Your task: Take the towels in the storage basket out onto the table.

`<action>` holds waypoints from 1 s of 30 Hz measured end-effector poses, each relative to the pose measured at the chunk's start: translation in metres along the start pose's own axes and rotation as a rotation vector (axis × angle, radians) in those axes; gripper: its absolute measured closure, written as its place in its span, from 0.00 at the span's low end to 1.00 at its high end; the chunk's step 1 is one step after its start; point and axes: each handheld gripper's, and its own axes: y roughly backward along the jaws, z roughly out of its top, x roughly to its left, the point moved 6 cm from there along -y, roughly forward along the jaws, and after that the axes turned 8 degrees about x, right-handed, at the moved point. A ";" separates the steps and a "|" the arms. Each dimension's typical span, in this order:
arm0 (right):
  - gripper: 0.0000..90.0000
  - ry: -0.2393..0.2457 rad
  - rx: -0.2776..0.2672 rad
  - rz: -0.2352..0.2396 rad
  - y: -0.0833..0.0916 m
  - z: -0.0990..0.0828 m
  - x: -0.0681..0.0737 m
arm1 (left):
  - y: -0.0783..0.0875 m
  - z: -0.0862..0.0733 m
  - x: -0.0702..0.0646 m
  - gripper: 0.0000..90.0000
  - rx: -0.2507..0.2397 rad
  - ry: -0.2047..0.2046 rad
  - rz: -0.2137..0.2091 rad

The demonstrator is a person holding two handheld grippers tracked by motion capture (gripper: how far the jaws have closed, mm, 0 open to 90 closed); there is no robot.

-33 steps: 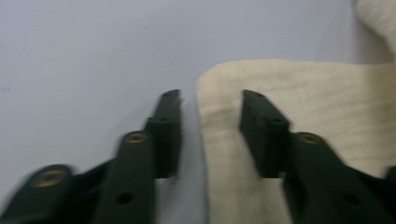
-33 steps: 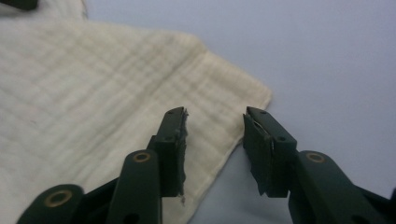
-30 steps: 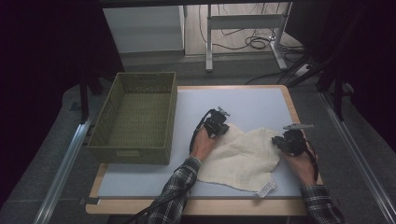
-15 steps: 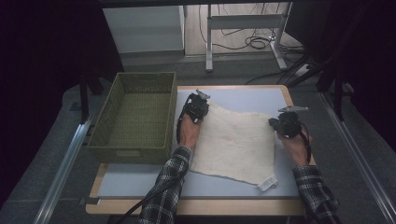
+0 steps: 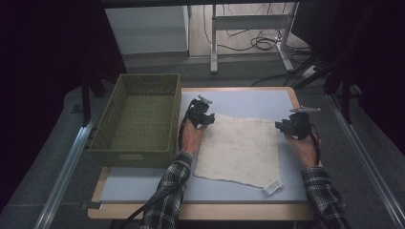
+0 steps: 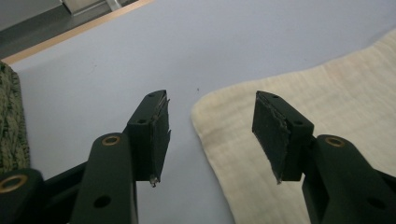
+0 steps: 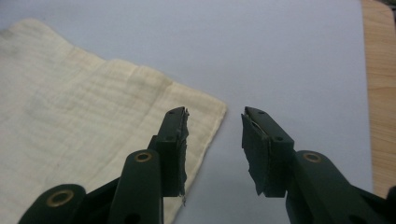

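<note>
Cloth, cream and spread flat, lay on the blue top of the bench, a small white tag at its near right corner. Farther up, the person's left hand held the left tongs at the cloth's far left corner; their jaws had just been opening and stood apart, nothing pinched, the rounded corner lying on the bench below and between them in the left gripper view. At the far right corner the right tongs had likewise just been opening and were released, the corner lying under the left jaw in the right gripper view. Left of the cloth stood a green woven basket.
</note>
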 end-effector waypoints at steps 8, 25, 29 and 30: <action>0.70 0.025 0.013 0.017 -0.025 0.009 -0.001 | -0.021 0.001 0.011 0.60 0.004 0.050 -0.042; 0.95 0.062 0.087 -0.026 -0.050 0.014 0.002 | -0.040 0.001 0.001 0.93 0.006 0.014 -0.103; 0.95 0.102 0.092 -0.052 -0.043 0.015 0.008 | -0.030 0.005 -0.003 0.95 0.003 -0.042 -0.061; 0.95 0.103 0.085 -0.050 -0.040 0.016 0.008 | -0.025 0.007 -0.003 0.95 -0.014 -0.032 -0.070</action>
